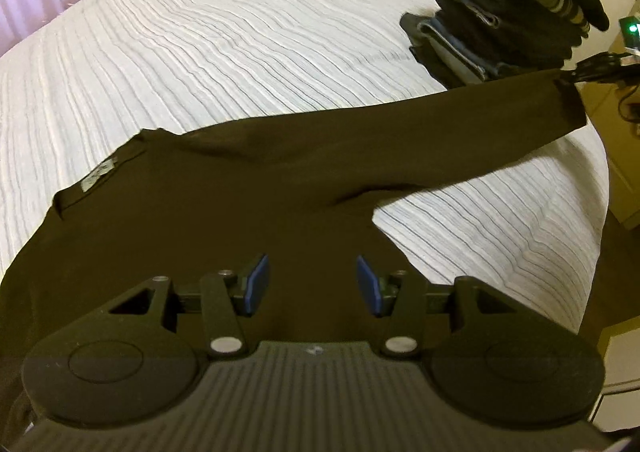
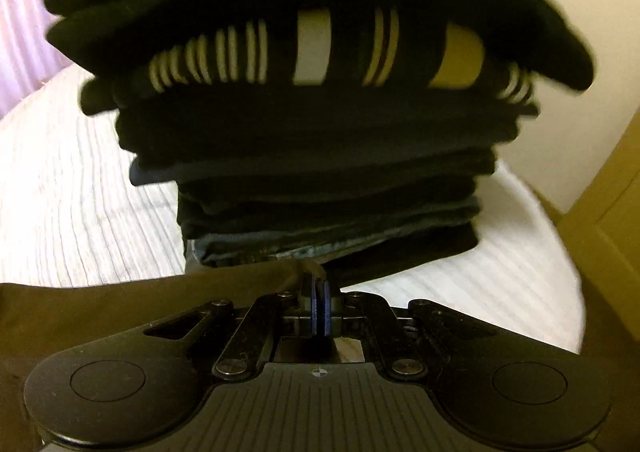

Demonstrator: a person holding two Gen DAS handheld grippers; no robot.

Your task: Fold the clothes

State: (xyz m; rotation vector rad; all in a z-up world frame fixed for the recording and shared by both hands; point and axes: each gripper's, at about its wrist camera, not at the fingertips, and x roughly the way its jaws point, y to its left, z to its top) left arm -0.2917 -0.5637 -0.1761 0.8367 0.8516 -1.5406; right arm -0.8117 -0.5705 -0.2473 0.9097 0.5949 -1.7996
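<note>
I am working on the dark brown long-sleeved top (image 1: 248, 212), which is lying spread on the white ribbed bedspread (image 1: 200, 32), its neck label toward the far left and its body running under my left tool. One sleeve (image 1: 420, 128) is stretching out from the top's body toward the tall stack of folded clothes (image 1: 508, 4) at the bedspread's far right corner, and its cuff (image 1: 568, 96) is lifted clear of the bedspread rather than resting on it. My right gripper (image 2: 319, 304) is pinching that cuff, pads pressed together on a small bunch of brown cloth, right at the foot of the stack; from the left wrist view I am seeing it (image 1: 600, 66) only as a dark shape at the sleeve's end. My left gripper (image 1: 311, 284) is hovering over the lower body of the top with its blue pads spread wide and nothing between them. The step, as I judge it, is carrying the sleeve back across the top's body. To do it well I am keeping the pinch firm, drawing the cuff away from the stack first so I am not snagging its lowest layers and toppling it, then swinging the sleeve inward in a low arc so it lies flat. I think pressing my left tool down near the shoulder would help stop the top from sliding.
</note>
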